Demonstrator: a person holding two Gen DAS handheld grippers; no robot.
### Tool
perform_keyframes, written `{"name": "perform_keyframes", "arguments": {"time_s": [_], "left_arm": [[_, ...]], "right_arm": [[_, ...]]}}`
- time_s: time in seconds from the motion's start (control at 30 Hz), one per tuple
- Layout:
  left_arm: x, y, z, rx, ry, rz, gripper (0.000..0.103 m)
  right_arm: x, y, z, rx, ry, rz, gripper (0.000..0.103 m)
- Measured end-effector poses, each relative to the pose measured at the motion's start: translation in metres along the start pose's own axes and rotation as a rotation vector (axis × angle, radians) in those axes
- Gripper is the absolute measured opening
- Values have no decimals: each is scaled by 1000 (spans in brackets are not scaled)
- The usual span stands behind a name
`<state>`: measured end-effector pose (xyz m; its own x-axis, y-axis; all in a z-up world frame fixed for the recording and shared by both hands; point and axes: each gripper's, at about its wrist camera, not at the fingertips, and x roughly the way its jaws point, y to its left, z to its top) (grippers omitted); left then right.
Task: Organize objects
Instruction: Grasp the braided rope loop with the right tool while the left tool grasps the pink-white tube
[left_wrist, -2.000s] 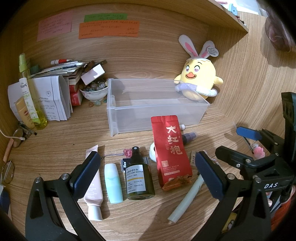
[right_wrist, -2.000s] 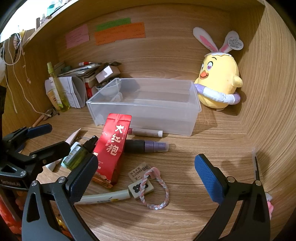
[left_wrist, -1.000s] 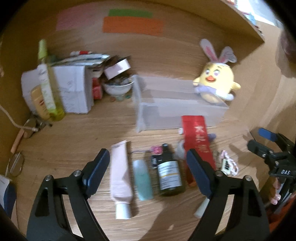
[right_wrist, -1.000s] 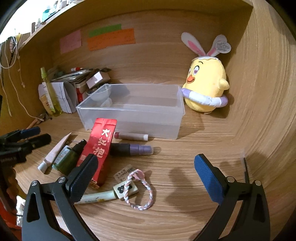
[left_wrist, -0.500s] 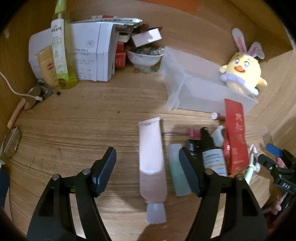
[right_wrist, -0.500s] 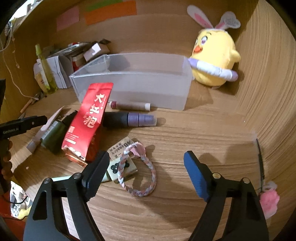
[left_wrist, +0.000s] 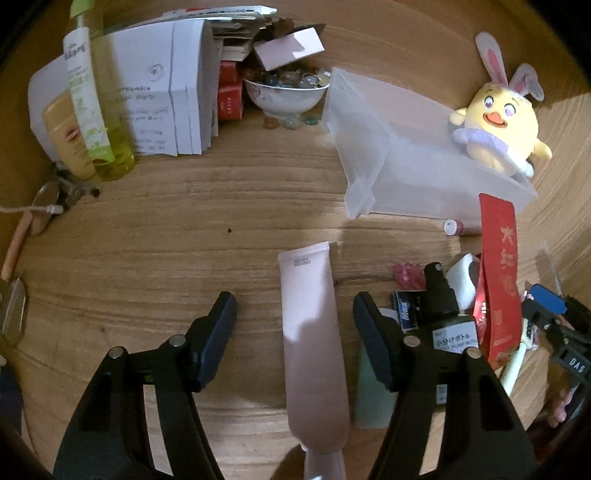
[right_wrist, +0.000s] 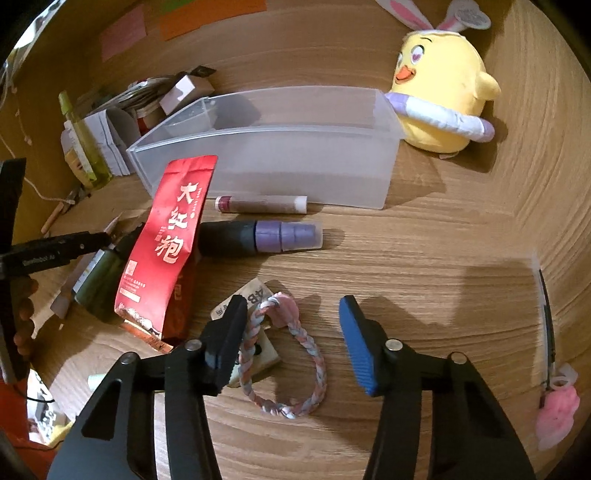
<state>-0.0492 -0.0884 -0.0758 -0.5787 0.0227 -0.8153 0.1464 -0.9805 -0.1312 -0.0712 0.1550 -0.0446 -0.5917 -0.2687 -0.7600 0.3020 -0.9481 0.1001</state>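
A clear plastic bin stands empty on the wooden desk; it also shows in the right wrist view. My left gripper is open, its fingers on either side of a pale pink tube lying flat. To the tube's right lie a mint tube, a dark green pump bottle and a red tea pouch. My right gripper is open above a braided pink-and-blue cord loop tied to a small tile.
A purple-capped dark bottle and a thin lip tube lie before the bin. A yellow chick plush sits at the right wall. Papers, a green bottle and a bowl of beads crowd the back left.
My left gripper has moved left and down over the pink tube. My right gripper has moved down and forward over the cord loop. Both have narrowed a little but stay open.
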Motion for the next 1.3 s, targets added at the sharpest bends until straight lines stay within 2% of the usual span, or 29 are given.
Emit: {"name": "perform_keyframes", "arguments": {"time_s": [0.1,0.13,0.27,0.47,0.53,0.7,0.8,0.93,0.97,1.03,1.23,1.3], "left_arm": [[-1,1,1,14,8,19,52],[-1,4,2,8,17,12,52],[-15,17,-3,-42,29,-43,52],[-35,13,-24,-1,64,-7,53],[-38,10,-32,9,72,0,57],[-40,-1,-50,51,101,11,61],[-39,-11,-57,89,104,35,61],[-41,-16,-63,108,90,23,61],[-41,-17,-65,115,84,31,59],[-41,-18,-68,139,69,60,49],[-43,-13,-68,147,60,54,22],[-43,-8,-66,127,60,55,21]], "right_arm": [[0,-4,0,11,2,-2,40],[0,-6,0,14,3,-7,39],[-1,-10,1,17,5,-24,38],[4,-12,0,4,17,-48,29],[6,-12,-1,0,17,-54,26],[8,-8,-2,-19,10,-71,12],[9,-6,-2,-24,1,-73,11],[10,-6,-2,-21,-9,-78,10],[10,-6,-2,-20,-10,-78,10],[10,-6,-3,-15,-12,-75,10],[8,-10,-3,14,-22,-57,9],[6,-10,-3,16,-31,-57,9]]}}
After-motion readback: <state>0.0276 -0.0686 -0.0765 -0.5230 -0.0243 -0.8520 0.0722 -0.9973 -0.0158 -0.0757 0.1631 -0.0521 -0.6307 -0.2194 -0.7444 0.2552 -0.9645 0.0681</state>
